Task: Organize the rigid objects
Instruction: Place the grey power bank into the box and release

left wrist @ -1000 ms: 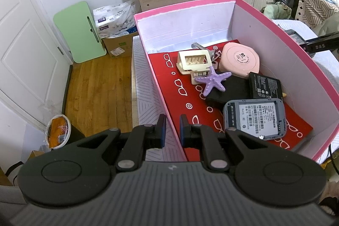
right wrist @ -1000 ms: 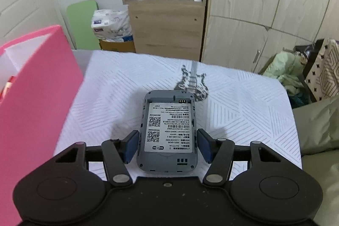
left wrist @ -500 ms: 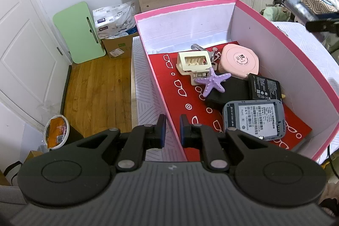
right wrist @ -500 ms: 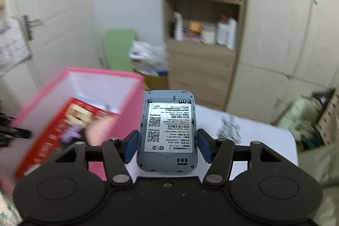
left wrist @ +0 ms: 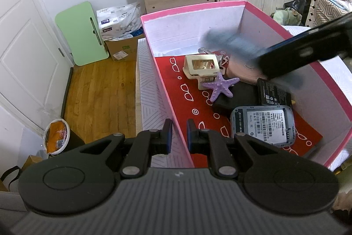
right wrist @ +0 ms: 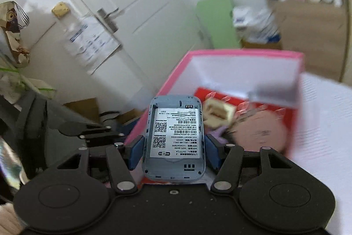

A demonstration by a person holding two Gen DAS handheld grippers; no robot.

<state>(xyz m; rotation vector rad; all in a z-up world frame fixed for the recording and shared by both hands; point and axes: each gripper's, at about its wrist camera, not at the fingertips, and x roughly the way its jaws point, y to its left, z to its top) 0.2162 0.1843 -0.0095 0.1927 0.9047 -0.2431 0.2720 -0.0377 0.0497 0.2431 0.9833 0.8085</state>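
My right gripper (right wrist: 174,147) is clamped on the grey router (right wrist: 173,142), one blue pad pressed to each long side, so its long axis runs straight out along my fingers with the label face up. The relation that counts is this: the router hangs above the pink box (left wrist: 189,12), over the near-side wall as the right wrist sees it, and the open red floor (left wrist: 182,100) lies forward and below it. From the left wrist view the right gripper (left wrist: 292,58) crosses in from the right as a blurred dark shape, high over the pink round case (left wrist: 239,74) and the cream frame (left wrist: 201,66). A second grey router (left wrist: 263,124) already lies flat in the near right corner, touching the black battery (left wrist: 274,91), with the purple starfish (left wrist: 221,87) just beside the cream frame. I judge the free floor on the left half to be the safest landing place, since the right half is crowded. My left gripper (left wrist: 177,136) is pinched on the box's near-left wall, one finger outside and one inside, steadying it. It holds that wall exactly as it did a second ago. The right one, by contrast, has carried the router from the patterned bedspread up and across to the box.
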